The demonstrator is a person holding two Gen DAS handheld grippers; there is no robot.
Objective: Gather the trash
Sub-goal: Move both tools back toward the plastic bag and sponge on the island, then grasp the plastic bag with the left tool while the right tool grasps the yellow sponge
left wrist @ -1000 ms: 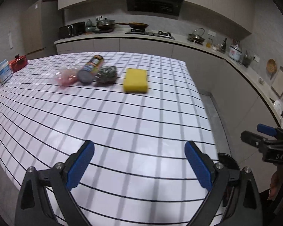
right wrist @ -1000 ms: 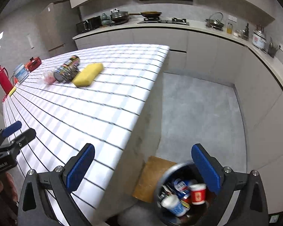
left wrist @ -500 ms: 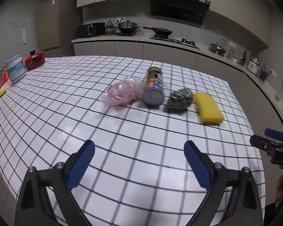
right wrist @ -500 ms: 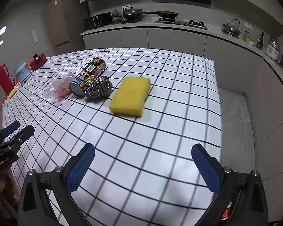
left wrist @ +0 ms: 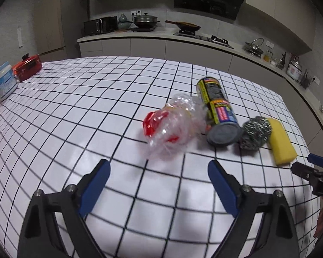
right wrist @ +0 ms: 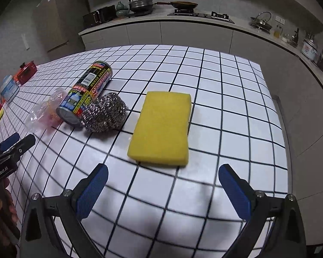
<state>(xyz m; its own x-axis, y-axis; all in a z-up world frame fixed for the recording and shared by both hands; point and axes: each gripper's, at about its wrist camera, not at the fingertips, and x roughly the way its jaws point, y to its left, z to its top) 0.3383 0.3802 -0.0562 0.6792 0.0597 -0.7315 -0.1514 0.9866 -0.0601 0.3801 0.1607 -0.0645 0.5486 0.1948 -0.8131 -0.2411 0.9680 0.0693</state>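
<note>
- You are holding the left tongs (left wrist: 158,186) and the right tongs (right wrist: 163,190) spread wide, and both are carrying nothing.
- Four pieces are lying in a row on the counter (right wrist: 226,111), so the collecting seems still ahead of you: the plastic bag (left wrist: 174,124), the can (left wrist: 218,114) on its side, the steel scourer (right wrist: 104,112) and the yellow sponge (right wrist: 163,128).
- The bag, can and scourer are touching; the sponge is lying just beside the scourer.
- The right tongs are facing the sponge, which is near the counter's front edge.
- Bare counter is lying between each tongs and its nearest piece.

Black tongs (left wrist: 159,185), blue pads (right wrist: 92,191), silver screws
</note>
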